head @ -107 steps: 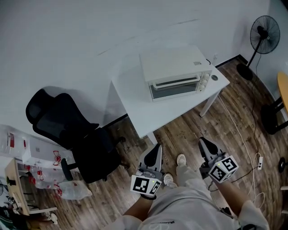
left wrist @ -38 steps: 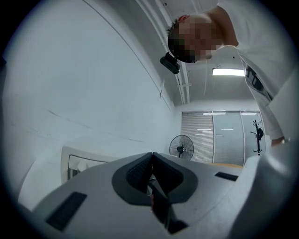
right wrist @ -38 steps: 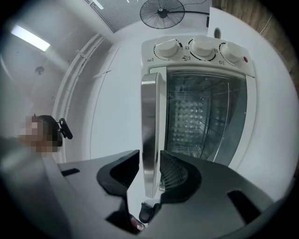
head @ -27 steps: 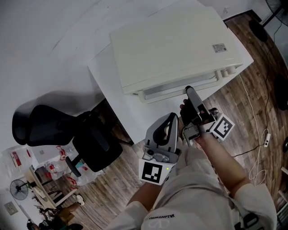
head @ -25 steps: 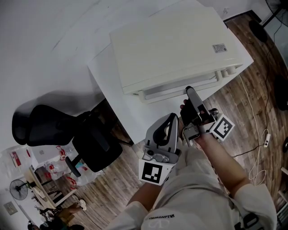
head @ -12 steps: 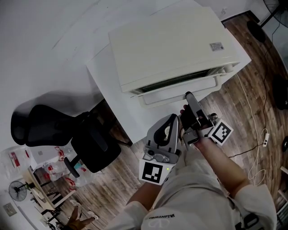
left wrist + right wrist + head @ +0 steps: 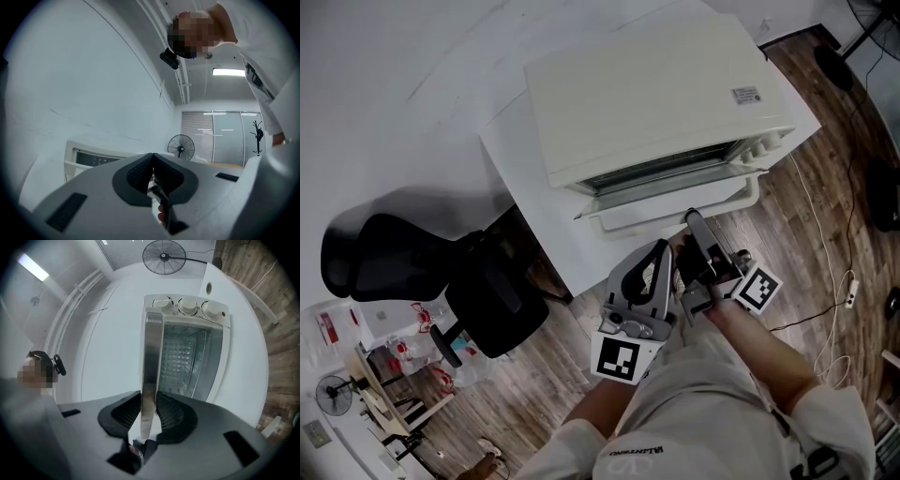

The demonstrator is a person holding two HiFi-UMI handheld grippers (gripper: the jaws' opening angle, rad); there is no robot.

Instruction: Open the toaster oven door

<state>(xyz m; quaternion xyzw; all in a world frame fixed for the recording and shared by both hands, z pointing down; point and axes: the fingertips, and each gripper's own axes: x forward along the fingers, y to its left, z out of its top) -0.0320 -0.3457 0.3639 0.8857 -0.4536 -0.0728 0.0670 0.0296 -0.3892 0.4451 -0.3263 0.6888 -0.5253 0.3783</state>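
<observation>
A cream toaster oven (image 7: 647, 94) stands on a white table (image 7: 520, 178). Its glass door (image 7: 675, 202) hangs partly open, hinged along the bottom, and a dark gap shows above it. My right gripper (image 7: 690, 217) is shut on the door's metal handle bar (image 7: 151, 366), which runs between both pads in the right gripper view. The wire rack inside the oven (image 7: 180, 357) shows behind the glass. My left gripper (image 7: 661, 246) is held back near my body, shut and empty; its pads (image 7: 140, 174) touch, and the oven (image 7: 93, 157) lies ahead of it.
A black office chair (image 7: 412, 272) stands left of the table. A cable (image 7: 811, 244) trails over the wood floor at the right, near a fan base (image 7: 886, 192). Three knobs (image 7: 187, 305) line the oven's control side.
The oven door has swung out and down from shut to partly open, drawn by my right gripper, which moved back toward me. The left gripper has stayed put.
</observation>
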